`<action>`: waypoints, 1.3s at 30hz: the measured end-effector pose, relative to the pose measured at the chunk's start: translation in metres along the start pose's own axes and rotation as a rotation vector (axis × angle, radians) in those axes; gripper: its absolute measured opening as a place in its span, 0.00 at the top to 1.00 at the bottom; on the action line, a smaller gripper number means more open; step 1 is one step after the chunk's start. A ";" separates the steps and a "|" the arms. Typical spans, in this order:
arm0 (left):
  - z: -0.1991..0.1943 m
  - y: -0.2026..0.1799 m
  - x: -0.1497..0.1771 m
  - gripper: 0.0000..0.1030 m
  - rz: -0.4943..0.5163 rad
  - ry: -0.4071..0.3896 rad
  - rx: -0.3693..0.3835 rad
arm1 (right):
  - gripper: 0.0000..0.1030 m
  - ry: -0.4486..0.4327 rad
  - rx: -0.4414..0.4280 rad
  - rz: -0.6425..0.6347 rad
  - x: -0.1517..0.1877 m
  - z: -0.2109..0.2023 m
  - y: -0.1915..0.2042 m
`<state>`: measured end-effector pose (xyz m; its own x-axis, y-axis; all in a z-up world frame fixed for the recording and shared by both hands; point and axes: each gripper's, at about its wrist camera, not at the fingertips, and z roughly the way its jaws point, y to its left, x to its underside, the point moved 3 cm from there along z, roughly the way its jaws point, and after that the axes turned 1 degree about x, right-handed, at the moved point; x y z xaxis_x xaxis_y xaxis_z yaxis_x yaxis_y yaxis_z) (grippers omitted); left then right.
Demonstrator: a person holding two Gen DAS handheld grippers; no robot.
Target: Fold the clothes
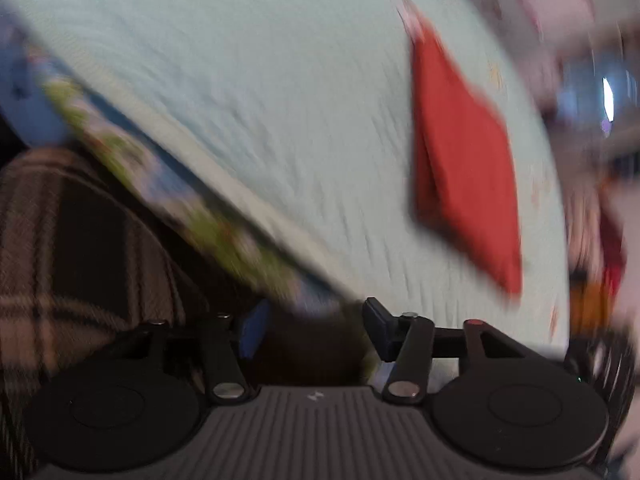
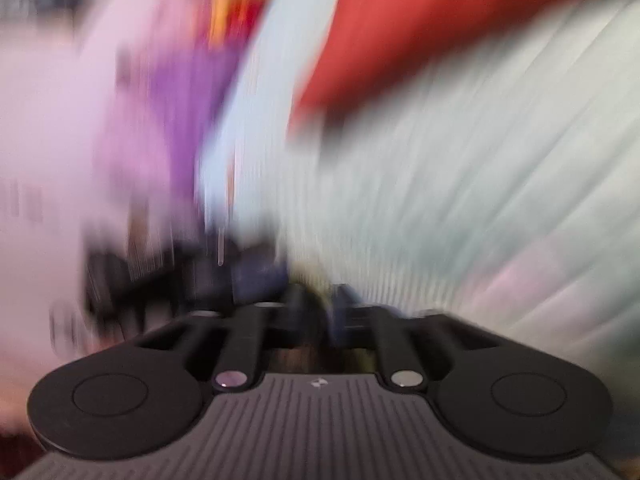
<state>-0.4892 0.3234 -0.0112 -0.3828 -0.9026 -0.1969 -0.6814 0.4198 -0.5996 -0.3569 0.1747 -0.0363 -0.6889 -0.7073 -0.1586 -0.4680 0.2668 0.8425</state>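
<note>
Surroundings: a pale mint bedspread (image 1: 260,112) with a ribbed weave fills the space ahead of the left gripper's jaws; its printed border (image 1: 168,200), green and blue, runs diagonally ahead and to the left of them; a brown plaid fabric (image 1: 52,264) lies to the left of the jaws, below that border; blurred pink and white shapes sit far to the right, too smeared to name
Task thing: a red folded garment (image 1: 464,160) lies flat on the bedspread, ahead and to the right of the left jaws, well apart from them; in the right wrist view the same red cloth (image 2: 432,28) shows ahead and to the upper right of the right jaws
Obstacles: a blurred purple and pink mass (image 2: 160,120) stands ahead and to the left of the right jaws; what it is cannot be told
Left gripper (image 1: 316,328): jaws spread wide with nothing between them; tilted against the bed, whose edge crosses the view at a slant
Right gripper (image 2: 316,304): heavy motion blur; fingertips smeared, so whether the jaws are apart or together cannot be told
</note>
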 end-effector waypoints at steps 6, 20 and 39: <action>-0.023 -0.062 -0.005 0.46 0.213 -0.077 0.113 | 0.77 0.022 -0.012 -0.099 0.018 -0.009 0.028; 0.018 -0.029 -0.009 0.71 0.202 0.041 -0.087 | 0.51 -0.443 0.061 -0.124 0.011 -0.195 0.036; 0.005 -0.244 -0.098 0.08 0.656 -0.279 -0.354 | 0.19 -0.522 0.940 -0.300 -0.107 -0.193 0.110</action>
<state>-0.2827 0.3086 0.1505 -0.6361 -0.4320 -0.6393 -0.5470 0.8369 -0.0213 -0.2279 0.1534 0.1721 -0.5221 -0.5237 -0.6732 -0.7350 0.6766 0.0437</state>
